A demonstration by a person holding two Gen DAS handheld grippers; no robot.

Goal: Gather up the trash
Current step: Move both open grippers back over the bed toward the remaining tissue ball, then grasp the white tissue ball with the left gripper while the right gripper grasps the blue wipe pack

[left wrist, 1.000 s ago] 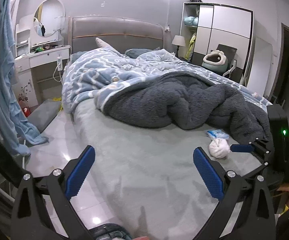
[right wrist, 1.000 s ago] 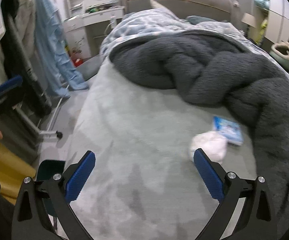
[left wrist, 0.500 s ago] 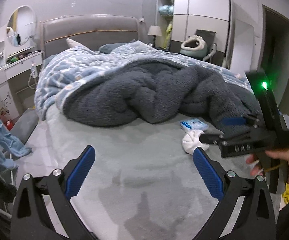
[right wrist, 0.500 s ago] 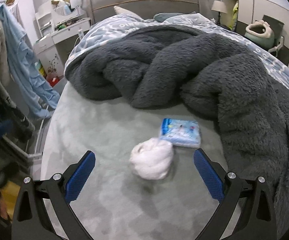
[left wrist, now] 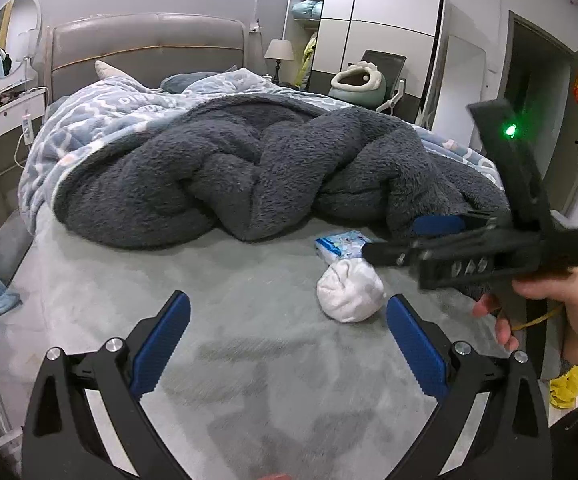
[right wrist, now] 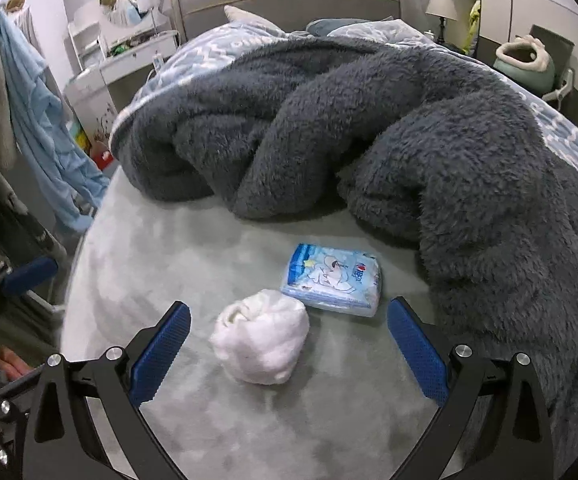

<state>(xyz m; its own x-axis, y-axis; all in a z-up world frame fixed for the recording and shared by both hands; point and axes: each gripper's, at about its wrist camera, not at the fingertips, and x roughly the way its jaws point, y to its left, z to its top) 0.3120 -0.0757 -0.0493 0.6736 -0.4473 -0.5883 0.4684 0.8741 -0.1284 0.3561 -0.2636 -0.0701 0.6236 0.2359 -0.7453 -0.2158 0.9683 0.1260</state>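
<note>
Tissue wad [right wrist: 260, 342] (crumpled, white) between spread right hand-held gripper [right wrist: 288, 350] fingers

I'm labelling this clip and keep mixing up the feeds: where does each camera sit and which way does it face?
Left wrist: on the open left gripper, facing the headboard across the bed; shows the right gripper and the hand holding it.
Right wrist: on the open right gripper, low over the white wad and tissue pack; the left gripper's blue pad shows at left.
Shared: wad, pack, grey blanket.

One white wad [right wrist: 260, 343], one tissue pack [right wrist: 332, 280], two blankets [right wrist: 409, 128].
</note>
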